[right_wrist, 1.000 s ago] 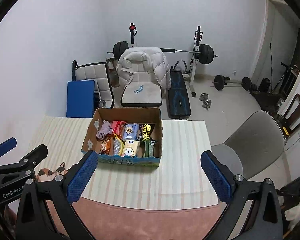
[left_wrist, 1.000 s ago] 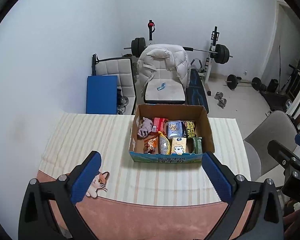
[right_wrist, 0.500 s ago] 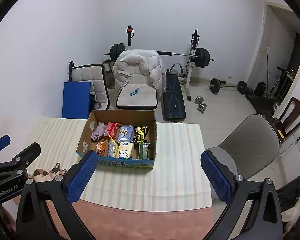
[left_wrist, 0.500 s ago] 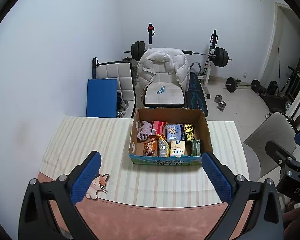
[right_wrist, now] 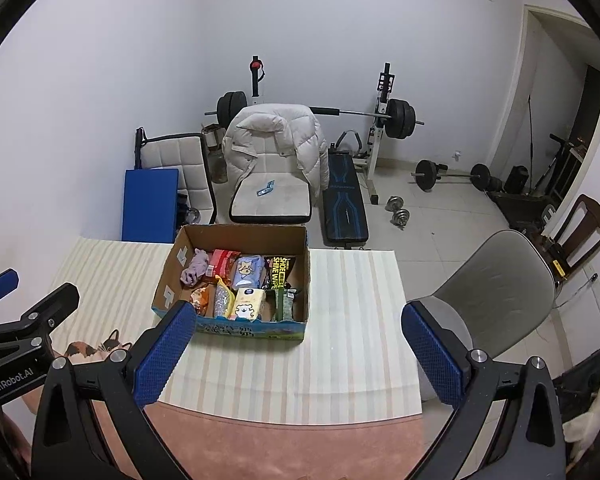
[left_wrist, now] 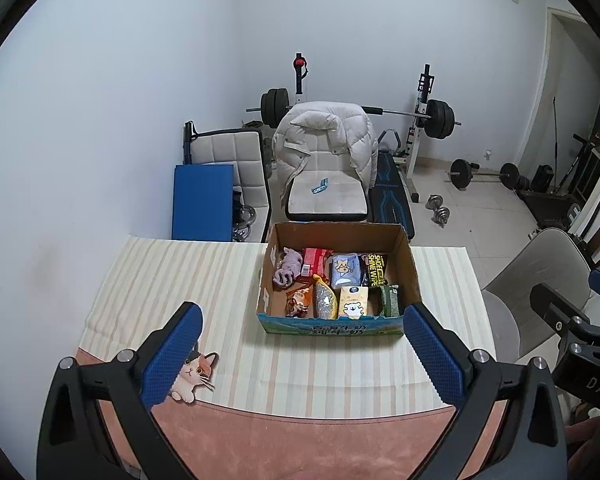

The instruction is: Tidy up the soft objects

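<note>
The table (left_wrist: 148, 280) carried a cream striped cloth over a pink cover, with a cat-shaped mat (left_wrist: 192, 376) at 7 o'clock in the left wrist view. A cardboard box (left_wrist: 408, 264) stood on the cloth near the far edge, open at the top. Inside it lay soft packets: a purple cloth bundle (left_wrist: 287, 271) at the box's 10 o'clock, a red packet (left_wrist: 315, 261) beside it, a blue tissue pack (left_wrist: 343, 270) at 12 o'clock, a black shoe-wipe packet (left_wrist: 376, 269) at 2 o'clock, and a yellow tissue pack (left_wrist: 353, 300) at 6 o'clock.

Beyond the table stood a chair draped with a white padded jacket (left_wrist: 324, 136), a barbell rack (left_wrist: 426, 116) at 1 o'clock against the white wall, a blue pad (left_wrist: 202, 202) at 10 o'clock, and a grey chair (right_wrist: 496, 280) at 3 o'clock.

The left gripper (left_wrist: 300, 354) hung above the near table edge, jaws spread wide, holding nothing. The right gripper (right_wrist: 296, 350) hung at a similar height to its right, jaws also spread wide and empty. Both pointed toward the box, well apart from it.
</note>
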The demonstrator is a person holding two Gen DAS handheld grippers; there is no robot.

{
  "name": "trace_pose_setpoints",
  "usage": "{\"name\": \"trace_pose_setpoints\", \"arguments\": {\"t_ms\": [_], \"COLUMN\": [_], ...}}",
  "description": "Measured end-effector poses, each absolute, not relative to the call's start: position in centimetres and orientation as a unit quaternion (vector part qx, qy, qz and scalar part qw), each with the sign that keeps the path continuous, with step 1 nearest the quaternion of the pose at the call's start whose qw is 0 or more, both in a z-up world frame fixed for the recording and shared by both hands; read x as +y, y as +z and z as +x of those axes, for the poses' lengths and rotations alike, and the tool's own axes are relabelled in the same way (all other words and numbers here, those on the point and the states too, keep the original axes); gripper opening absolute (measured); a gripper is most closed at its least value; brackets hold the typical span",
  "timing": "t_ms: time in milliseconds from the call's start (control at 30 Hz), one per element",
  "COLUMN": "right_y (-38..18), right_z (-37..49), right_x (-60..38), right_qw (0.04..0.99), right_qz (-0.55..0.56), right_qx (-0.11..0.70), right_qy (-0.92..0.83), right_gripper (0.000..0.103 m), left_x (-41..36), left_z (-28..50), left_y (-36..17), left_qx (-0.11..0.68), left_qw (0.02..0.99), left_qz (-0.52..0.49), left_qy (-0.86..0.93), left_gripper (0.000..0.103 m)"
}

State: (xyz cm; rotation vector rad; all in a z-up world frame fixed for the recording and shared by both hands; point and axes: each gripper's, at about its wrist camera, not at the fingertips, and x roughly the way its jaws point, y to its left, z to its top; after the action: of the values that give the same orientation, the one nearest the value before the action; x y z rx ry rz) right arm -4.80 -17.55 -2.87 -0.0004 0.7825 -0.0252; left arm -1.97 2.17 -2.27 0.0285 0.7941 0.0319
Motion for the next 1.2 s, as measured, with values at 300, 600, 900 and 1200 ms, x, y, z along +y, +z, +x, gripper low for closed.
{"name": "trace_pose_setpoints", "arguments": {"t_ms": [300, 600, 900, 1200], "right_y": [-2.79, -2.65, -2.21, -2.15], "right_z": [-4.82, -4.99, -4.84, -4.75], "right_x": [-17.56, -17.63, -17.65, -17.6], "right_qw": [0.925, 0.926, 0.927, 0.927], "right_qz": [-0.004, -0.004, -0.006, -0.008], "right_qx": [0.38, 0.377, 0.375, 0.374], "right_qy": [-0.011, -0.01, -0.006, -0.005], "right_gripper": [0.103, 0.103, 0.103, 0.103], "left_x": [1.82, 1.69, 1.72, 1.56], "left_z": [-1.84, -1.91, -1.92, -1.87], "left_y": [-1.95, -1.84, -1.86, -1.7], "left_qx": [0.386, 0.385, 0.384, 0.383], "left_qw": [0.922, 0.923, 0.923, 0.924], "left_qz": [0.015, 0.015, 0.015, 0.011], "left_qy": [0.01, 0.01, 0.009, 0.008], "left_gripper": [0.103, 0.103, 0.103, 0.103]}}
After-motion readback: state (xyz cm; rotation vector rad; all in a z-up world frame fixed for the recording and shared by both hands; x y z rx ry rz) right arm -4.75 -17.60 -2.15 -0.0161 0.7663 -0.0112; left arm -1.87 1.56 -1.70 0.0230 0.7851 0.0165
